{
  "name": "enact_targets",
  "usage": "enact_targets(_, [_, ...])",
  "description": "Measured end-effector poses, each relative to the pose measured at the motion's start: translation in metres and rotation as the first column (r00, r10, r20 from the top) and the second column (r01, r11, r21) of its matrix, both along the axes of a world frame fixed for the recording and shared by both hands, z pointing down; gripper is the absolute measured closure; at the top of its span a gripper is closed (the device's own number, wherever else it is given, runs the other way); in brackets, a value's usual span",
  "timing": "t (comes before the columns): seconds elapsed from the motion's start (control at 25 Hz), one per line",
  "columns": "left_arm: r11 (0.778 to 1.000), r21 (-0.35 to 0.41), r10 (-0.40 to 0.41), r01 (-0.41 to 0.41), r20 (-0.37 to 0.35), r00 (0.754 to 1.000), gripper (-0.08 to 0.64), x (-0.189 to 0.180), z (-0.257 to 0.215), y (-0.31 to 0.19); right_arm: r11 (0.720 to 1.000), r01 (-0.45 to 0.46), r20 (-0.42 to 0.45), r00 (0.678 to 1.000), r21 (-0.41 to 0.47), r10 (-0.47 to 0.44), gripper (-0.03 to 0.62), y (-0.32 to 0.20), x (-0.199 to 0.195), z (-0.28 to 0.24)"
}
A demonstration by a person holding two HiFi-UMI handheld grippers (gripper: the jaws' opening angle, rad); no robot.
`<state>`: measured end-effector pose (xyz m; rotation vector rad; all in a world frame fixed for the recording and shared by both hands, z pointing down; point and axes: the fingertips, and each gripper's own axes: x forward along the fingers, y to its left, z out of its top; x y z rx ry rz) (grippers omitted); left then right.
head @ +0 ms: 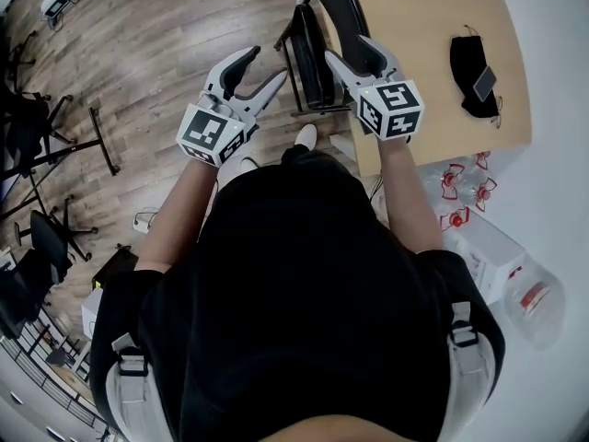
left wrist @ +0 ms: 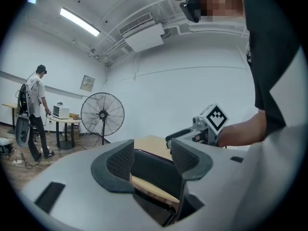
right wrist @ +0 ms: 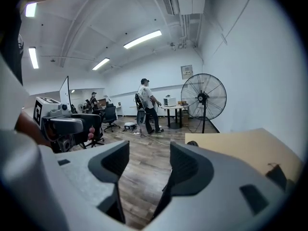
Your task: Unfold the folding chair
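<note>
1. Head view shows the folding chair (head: 313, 63) still folded flat, standing upright on the wooden floor (head: 156, 44) just beside the edge of the tan table (head: 433, 17).
2. The left gripper (head: 261, 70) is just left of the chair with its jaws partly apart. In the left gripper view the chair's dark panel shows through the gap, and the pads do not press on it.
3. The right gripper (head: 352, 55) is at the chair's right side near the table edge. Its jaws are apart, with only floor seen between them.
</note>
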<state>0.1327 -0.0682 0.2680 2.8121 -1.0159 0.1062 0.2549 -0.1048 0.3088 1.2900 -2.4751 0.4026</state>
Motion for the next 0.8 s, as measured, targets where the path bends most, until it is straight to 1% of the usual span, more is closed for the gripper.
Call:
enact_targets(0.32, [0.999,-0.009,-0.031,0.031,0.016,0.999,0.325,0.048,0.011,-0.050,0.997,-0.017,-0.052,0.999,-0.072,0.013,0.327,-0.056,0.044,0.036])
enact_targets(0.6, [0.998,-0.018,-0.056,0.056,0.029,0.998,0.331,0.073,0.023,-0.075,0.985,-0.061,-0.128,0.991,-0.159,0.040,0.327,-0.089,0.076,0.083])
enact_targets(0.8, [0.998,-0.023,-0.061,0.061,0.036,0.998,0.336,0.085,0.031,-0.086,0.971,-0.081,-0.153,0.987,-0.225,0.047,0.327,-0.102,0.083,0.108])
